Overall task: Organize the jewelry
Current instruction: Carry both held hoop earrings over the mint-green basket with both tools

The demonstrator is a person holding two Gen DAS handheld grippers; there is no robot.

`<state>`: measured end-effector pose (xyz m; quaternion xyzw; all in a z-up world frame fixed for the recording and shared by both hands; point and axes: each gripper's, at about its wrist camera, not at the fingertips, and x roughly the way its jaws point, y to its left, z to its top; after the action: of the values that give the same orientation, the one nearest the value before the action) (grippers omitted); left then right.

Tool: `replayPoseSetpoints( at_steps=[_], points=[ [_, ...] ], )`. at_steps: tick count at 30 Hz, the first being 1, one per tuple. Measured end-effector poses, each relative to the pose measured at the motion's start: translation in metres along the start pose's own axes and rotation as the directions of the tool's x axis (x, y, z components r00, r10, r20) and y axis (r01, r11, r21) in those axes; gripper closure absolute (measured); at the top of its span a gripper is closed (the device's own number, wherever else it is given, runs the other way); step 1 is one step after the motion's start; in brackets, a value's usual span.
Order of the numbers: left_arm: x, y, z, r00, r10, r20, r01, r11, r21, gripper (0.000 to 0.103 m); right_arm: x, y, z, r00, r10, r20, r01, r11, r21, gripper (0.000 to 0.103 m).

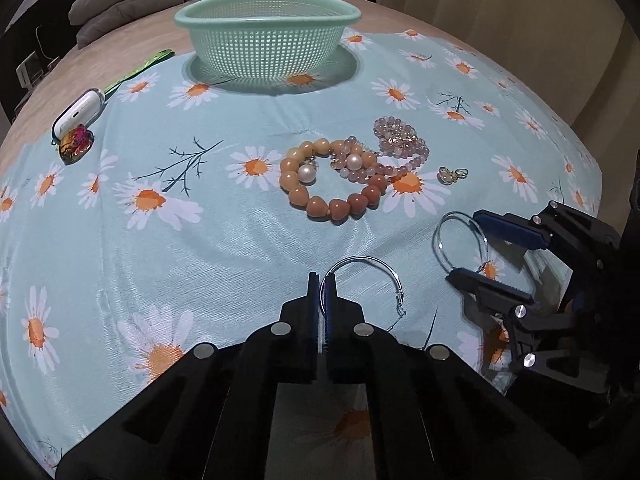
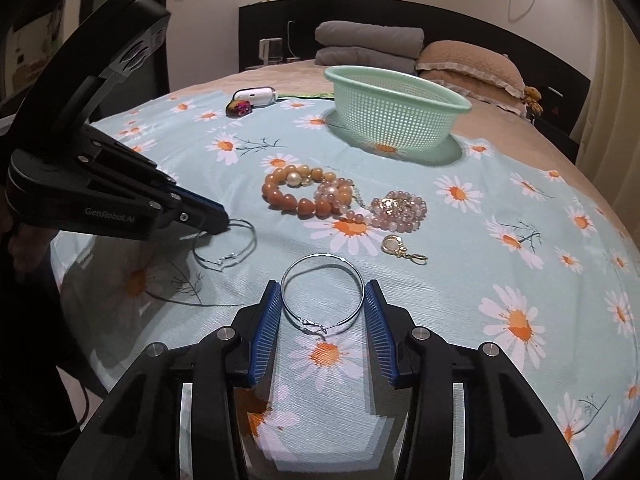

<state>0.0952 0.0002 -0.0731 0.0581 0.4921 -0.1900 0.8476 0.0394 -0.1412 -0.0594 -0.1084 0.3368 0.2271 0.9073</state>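
My left gripper is shut on the rim of a silver hoop earring, which lies on the daisy cloth; it also shows in the right wrist view with its hoop. My right gripper is open, its fingers on either side of a second silver hoop earring; it shows in the left wrist view with that hoop. Beyond lie an orange bead bracelet, pink bead strands, a gold charm and a green mesh basket.
A white case and a shiny multicoloured trinket lie at the cloth's far left edge. Folded grey blankets and a beige pillow sit at the bed's head. The bed edge drops off to the right.
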Motion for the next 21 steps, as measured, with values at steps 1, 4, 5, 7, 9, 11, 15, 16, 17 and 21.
replayPoseSetpoints(
  at_steps=[1, 4, 5, 7, 9, 11, 15, 16, 17, 21],
  points=[
    [-0.002, 0.001, 0.0, 1.0, 0.007, -0.004, -0.007, 1.0, -0.002, 0.101, -0.002, -0.002, 0.001, 1.0, -0.001, 0.006, 0.001, 1.0, 0.009, 0.062],
    [-0.009, 0.006, 0.0, 0.999, 0.051, -0.004, -0.051, 0.999, -0.006, 0.101, -0.008, -0.006, 0.005, 1.0, -0.012, 0.022, 0.012, 1.0, 0.007, 0.062],
    [-0.012, 0.01, 0.001, 0.998, 0.057, -0.001, -0.057, 0.998, -0.017, 0.101, -0.01, -0.007, 0.006, 1.0, -0.011, 0.024, 0.011, 1.0, 0.005, 0.062],
    [-0.018, 0.015, 0.003, 0.998, 0.062, 0.008, -0.061, 0.998, -0.028, 0.101, -0.014, -0.009, 0.01, 0.999, -0.014, 0.033, 0.014, 1.0, -0.001, 0.062],
    [-0.025, 0.017, 0.005, 0.998, 0.067, 0.017, -0.066, 0.997, -0.03, 0.101, -0.019, -0.011, 0.014, 0.999, -0.019, 0.043, 0.019, 1.0, -0.008, 0.062],
    [-0.032, 0.019, 0.009, 0.996, 0.085, 0.027, -0.084, 0.996, -0.029, 0.101, -0.025, -0.016, 0.02, 0.998, -0.023, 0.051, 0.023, 1.0, -0.005, 0.062],
    [-0.044, 0.024, 0.017, 0.996, 0.083, 0.044, -0.082, 0.996, -0.036, 0.101, -0.035, -0.033, 0.035, 0.996, -0.049, 0.069, 0.049, 0.999, 0.003, 0.062],
    [-0.048, 0.024, 0.021, 0.995, 0.09, 0.053, -0.089, 0.996, -0.033, 0.101, -0.037, -0.036, 0.04, 0.995, -0.069, 0.076, 0.07, 0.997, -0.011, 0.062],
    [-0.052, 0.025, 0.025, 0.994, 0.093, 0.058, -0.092, 0.995, -0.03, 0.101, -0.04, -0.04, 0.048, 0.993, -0.088, 0.083, 0.09, 0.996, -0.025, 0.062],
    [-0.068, 0.032, 0.048, 0.99, 0.107, 0.091, -0.104, 0.994, -0.033, 0.101, -0.052, -0.055, 0.081, 0.975, -0.165, 0.15, 0.175, 0.983, -0.059, 0.062]
  ],
)
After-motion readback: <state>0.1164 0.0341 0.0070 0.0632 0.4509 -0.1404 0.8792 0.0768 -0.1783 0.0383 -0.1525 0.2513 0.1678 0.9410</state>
